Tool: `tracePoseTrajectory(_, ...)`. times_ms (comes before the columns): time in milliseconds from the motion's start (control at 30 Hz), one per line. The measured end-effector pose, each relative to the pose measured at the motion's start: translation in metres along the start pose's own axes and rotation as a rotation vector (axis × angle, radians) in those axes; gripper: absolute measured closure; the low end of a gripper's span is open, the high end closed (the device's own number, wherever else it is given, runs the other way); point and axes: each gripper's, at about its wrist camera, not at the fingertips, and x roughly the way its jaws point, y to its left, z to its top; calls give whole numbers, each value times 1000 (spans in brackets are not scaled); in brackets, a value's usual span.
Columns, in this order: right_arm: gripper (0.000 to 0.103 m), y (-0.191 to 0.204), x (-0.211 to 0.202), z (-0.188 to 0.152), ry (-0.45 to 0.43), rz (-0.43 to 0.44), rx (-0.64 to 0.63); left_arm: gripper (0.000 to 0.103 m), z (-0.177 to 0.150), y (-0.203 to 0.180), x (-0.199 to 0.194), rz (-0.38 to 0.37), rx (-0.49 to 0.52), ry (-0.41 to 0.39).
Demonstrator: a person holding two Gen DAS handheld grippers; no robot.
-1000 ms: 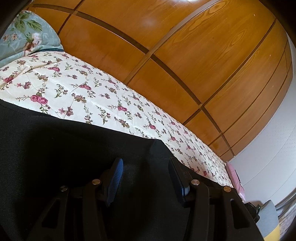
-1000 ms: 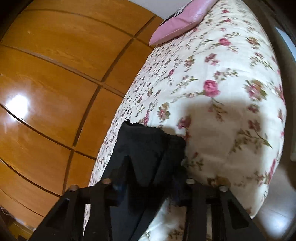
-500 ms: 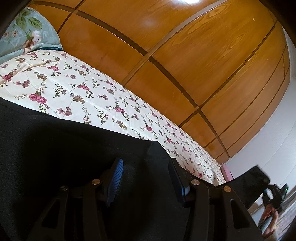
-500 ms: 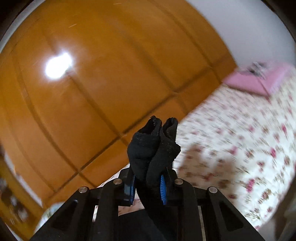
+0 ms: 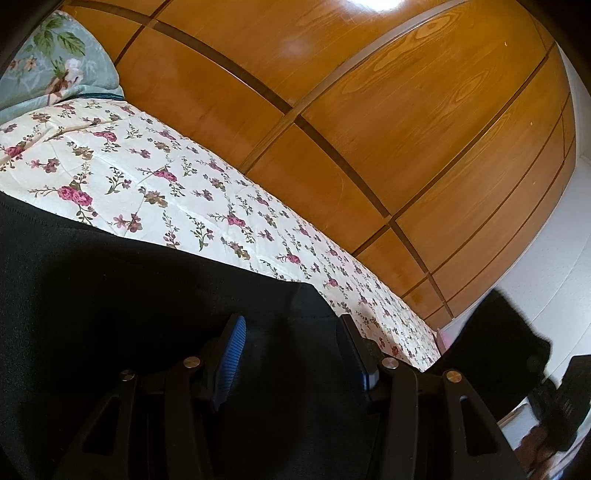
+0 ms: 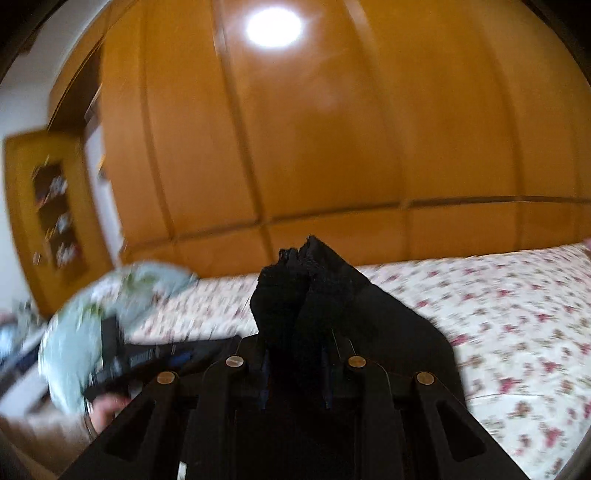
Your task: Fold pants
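Now mid-fold: right gripper (image 6: 295, 380) clamped narrow on bunched leg cuffs of black fabric pants (image 6: 306, 291), lifted above floral bedspread (image 6: 517, 314); left gripper (image 5: 291, 350) spread wide over flat pants body, gripping nothing.

Matt black cloth pants (image 5: 129, 295) — glossy wood wardrobe (image 5: 369, 129), floral cotton bedspread (image 5: 166, 184)

Bright, even room light is filling both fisheye views. A ceiling lamp is glaring as a white spot on the glossy wooden wardrobe (image 6: 273, 27) and again at the top of the left view (image 5: 384, 3). The right view is smearing with motion blur; the left is staying sharp. Straight panel lines are bowing, and corners are vignetting black.
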Motion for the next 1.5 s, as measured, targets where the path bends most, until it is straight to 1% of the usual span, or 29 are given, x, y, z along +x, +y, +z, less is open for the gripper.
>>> tracePoseTrajectory(67,82,2,25,-15,50,30,-22,51,0,0,0,0,0,1)
tracePoseTrajectory(200,81,17,71,-55,188,81,-82,50,0,-1,1,-5,-1,0)
tracePoseTrajectory(233,78,18,79,-62,213,85,-93,50,0,0,1,-6,-2,-1)
tracePoseTrajectory(300,76,20,98,-83,289,96,-121,50,-1,0,1,-10,-3,-1)
tracePoseTrajectory(367,67,18,104,-96,341,111,-125,50,0,1,1,-12,-3,0)
tracePoseTrajectory(400,57,17,103,-99,346,137,-121,50,0,1,1,-11,-3,0)
tracePoseTrajectory(433,44,15,97,-97,345,171,-111,50,-1,1,1,-11,-4,1)
tracePoseTrajectory(467,39,13,92,-93,352,202,-95,50,-1,1,1,-10,-4,2)
tracePoseTrajectory(500,37,10,86,-90,357,234,-70,50,0,1,2,-8,-7,6)
tracePoseTrajectory(567,37,0,65,-80,307,272,-14,50,3,-2,3,19,-16,39)
tracePoseTrajectory(600,37,-6,55,-74,268,263,7,50,5,-7,4,27,-27,60)
tracePoseTrajectory(633,37,-16,45,-67,229,236,29,49,5,-14,3,-13,-48,74)
tracePoseTrajectory(700,39,-39,30,-55,168,167,78,44,0,-30,1,-84,-66,72)
tracePoseTrajectory(733,44,-55,25,-50,141,107,106,39,-4,-42,2,-121,-65,77)
tracePoseTrajectory(767,49,-68,22,-46,129,49,120,38,-9,-54,6,-155,-57,98)
tracePoseTrajectory(833,69,-95,28,-43,149,-76,146,38,-20,-76,22,-201,-42,174)
tracePoseTrajectory(867,71,-108,33,-43,170,-110,165,38,-25,-82,30,-203,-44,206)
tracePoseTrajectory(933,72,-123,43,-46,196,-143,191,38,-37,-93,52,-179,-47,295)
tracePoseTrajectory(1000,71,-134,51,-50,220,-176,202,39,-49,-98,71,-120,-37,376)
tracePoseTrajectory(1033,72,-139,54,-54,225,-184,203,42,-55,-97,76,-109,-34,395)
tracePoseTrajectory(1067,72,-141,56,-59,228,-194,200,59,-58,-98,78,-106,-25,403)
tracePoseTrajectory(1133,72,-146,60,-66,232,-207,193,88,-65,-99,79,-97,-2,409)
tracePoseTrajectory(1167,72,-146,63,-70,237,-212,193,88,-66,-99,77,-94,-3,403)
tracePoseTrajectory(1267,72,-150,61,-71,227,-207,222,91,-64,-98,52,-152,-18,288)
tracePoseTrajectory(1333,72,-150,60,-70,213,-177,253,91,-67,-97,40,-142,10,229)
tracePoseTrajectory(1400,69,-147,62,-73,209,-155,261,91,-76,-91,45,-78,29,253)
tracePoseTrajectory(1433,69,-144,65,-76,217,-163,236,91,-81,-84,49,-58,18,270)
tracePoseTrajectory(1467,69,-139,69,-79,226,-181,193,89,-84,-79,50,-69,12,253)
tracePoseTrajectory(1500,69,-133,72,-81,233,-200,142,89,-86,-80,49,-76,40,228)
